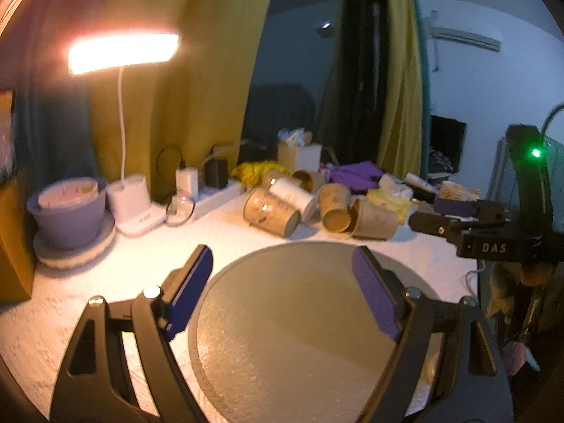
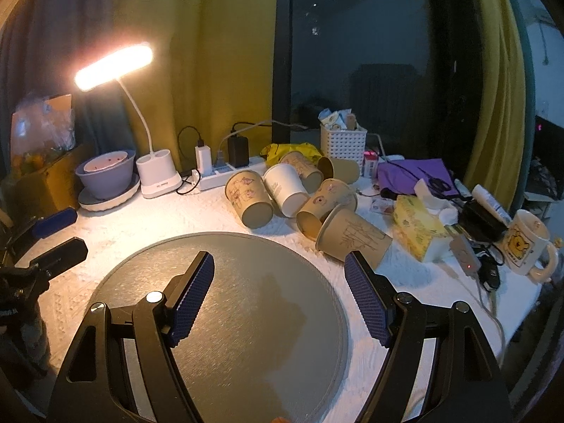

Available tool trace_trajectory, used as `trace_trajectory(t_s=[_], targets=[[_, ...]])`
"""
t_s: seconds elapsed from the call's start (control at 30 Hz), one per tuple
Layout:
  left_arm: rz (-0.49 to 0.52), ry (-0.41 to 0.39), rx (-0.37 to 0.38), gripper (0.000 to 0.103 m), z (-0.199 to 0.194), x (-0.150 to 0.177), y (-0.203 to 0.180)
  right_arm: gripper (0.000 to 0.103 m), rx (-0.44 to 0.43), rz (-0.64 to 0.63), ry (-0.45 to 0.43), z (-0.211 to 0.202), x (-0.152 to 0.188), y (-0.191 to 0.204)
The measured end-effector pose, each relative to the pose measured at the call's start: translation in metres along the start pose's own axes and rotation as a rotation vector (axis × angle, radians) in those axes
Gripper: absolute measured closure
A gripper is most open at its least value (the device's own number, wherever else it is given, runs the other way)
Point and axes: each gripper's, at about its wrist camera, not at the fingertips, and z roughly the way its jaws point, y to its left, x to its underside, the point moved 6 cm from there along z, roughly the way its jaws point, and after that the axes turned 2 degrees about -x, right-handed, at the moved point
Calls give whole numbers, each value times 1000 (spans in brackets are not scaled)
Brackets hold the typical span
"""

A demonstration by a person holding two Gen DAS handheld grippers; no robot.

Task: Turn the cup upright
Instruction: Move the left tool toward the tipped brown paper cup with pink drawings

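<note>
Several brown paper cups and one white paper cup (image 2: 284,189) lie on their sides in a pile at the back of the table; the pile also shows in the left wrist view (image 1: 271,211). The nearest brown cup (image 2: 352,238) lies just beyond the round grey tray (image 2: 225,317), which also shows in the left wrist view (image 1: 292,317). My right gripper (image 2: 278,292) is open and empty above the tray. My left gripper (image 1: 282,289) is open and empty above the tray. The right gripper's fingers (image 1: 454,209) show at the right of the left wrist view.
A lit desk lamp (image 2: 155,172), a purple bowl on a plate (image 2: 105,176), a power strip (image 2: 225,174), a white basket (image 2: 343,142), a tissue pack (image 2: 417,227), purple cloth (image 2: 416,174) and a cartoon mug (image 2: 527,243) crowd the back and right. The table edge runs along the right.
</note>
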Motion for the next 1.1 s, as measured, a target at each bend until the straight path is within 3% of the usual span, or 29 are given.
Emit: trace_trajectory(t_s=[0.07, 0.47, 0.67, 1.1], targets=[[-39, 50, -6, 21, 10, 2, 7, 24, -4, -3, 9, 10, -2, -5], [-32, 226, -51, 21, 81, -23, -6, 24, -92, 29, 29, 75, -36, -38], [-179, 332, -17, 21, 128, -29, -1, 24, -118, 26, 67, 108, -51, -54], [-319, 409, -38, 21, 220, -48, -1, 24, -135, 40, 129, 161, -76, -90]])
